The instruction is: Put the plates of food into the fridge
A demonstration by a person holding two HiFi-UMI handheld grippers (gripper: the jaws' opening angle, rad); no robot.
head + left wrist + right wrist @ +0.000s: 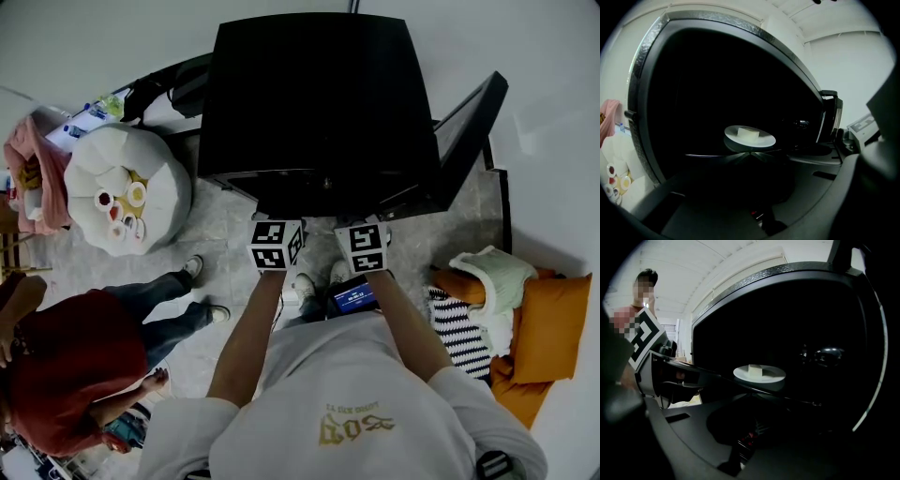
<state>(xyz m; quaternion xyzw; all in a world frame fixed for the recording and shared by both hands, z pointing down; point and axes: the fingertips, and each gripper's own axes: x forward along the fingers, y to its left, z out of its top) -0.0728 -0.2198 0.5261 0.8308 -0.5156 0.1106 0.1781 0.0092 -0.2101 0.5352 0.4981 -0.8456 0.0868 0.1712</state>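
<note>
so the plate (767,139) is sitting inside the fridge (319,94), on a shelf about mid-height, flat and level, with a pale block of food (748,133) roughly in the middle of it. Everything around it in there is pitch dark, the plate is basically the only bright thing

left gripper (750,154) is pointed straight at it, jaws pressed together with nothing between them. The tips end just under the near edge of the plate, and I honestly can't tell if they touch it or stop just short. Right gripper (757,392) is the same deal: jaws closed up, empty, aimed at the plate from a bit to the right side

from the head view both grippers are side by side right at the fridge opening, marker cubes up, tips hidden under the fridge top. The fridge door (469,127) is swung wide open on the right

further out: a white round pouf (164,202) with a few little cups on it is left of the fridge, and someone in a red top (66,366) is sitting on the floor below that. On the right there's an orange cushion (548,328) with a striped cloth (459,323) just beside it
</note>
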